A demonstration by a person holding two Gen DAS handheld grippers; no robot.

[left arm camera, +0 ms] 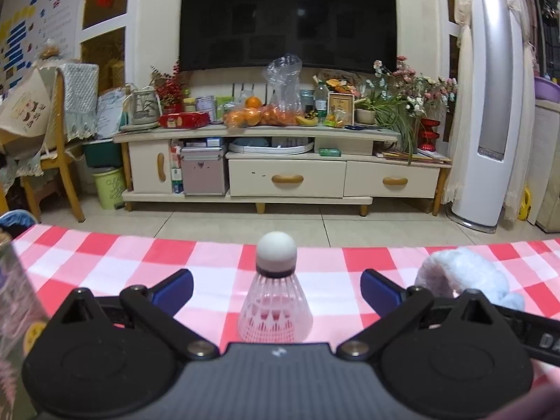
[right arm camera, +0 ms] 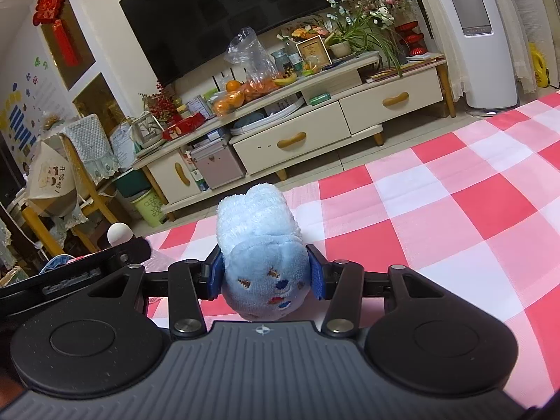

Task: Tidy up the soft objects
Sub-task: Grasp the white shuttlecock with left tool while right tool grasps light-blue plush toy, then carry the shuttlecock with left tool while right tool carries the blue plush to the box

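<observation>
Red-and-white checked cloth covers the table (right arm camera: 437,189), with a cream TV cabinet (left arm camera: 287,175) and a dark screen well beyond its far edge. Between the widely spread blue pads of the left gripper (left arm camera: 276,288) a shuttlecock (left arm camera: 275,297) stands upright on its skirt, white cork tip uppermost, near the far edge of the table; neither pad touches it. The right gripper (right arm camera: 266,276) is closed on a rolled pale-blue plush toy (right arm camera: 260,252), its pads pressed into both sides of the stitched face end, the rolled body sticking out forward toward the far edge. In the left view the same toy shows just beside the right-hand finger. The plush looks light and very compliant, so it should squash under the pads and take a firm grip without harm; holding it across the thick middle, as now, seems sound. The shuttlecock is likely feather-light and easily tipped, its thin plastic skirt liable to crumple, so the firmer dark band under the cork is probably the better place to take it, with a gentle squeeze.
</observation>
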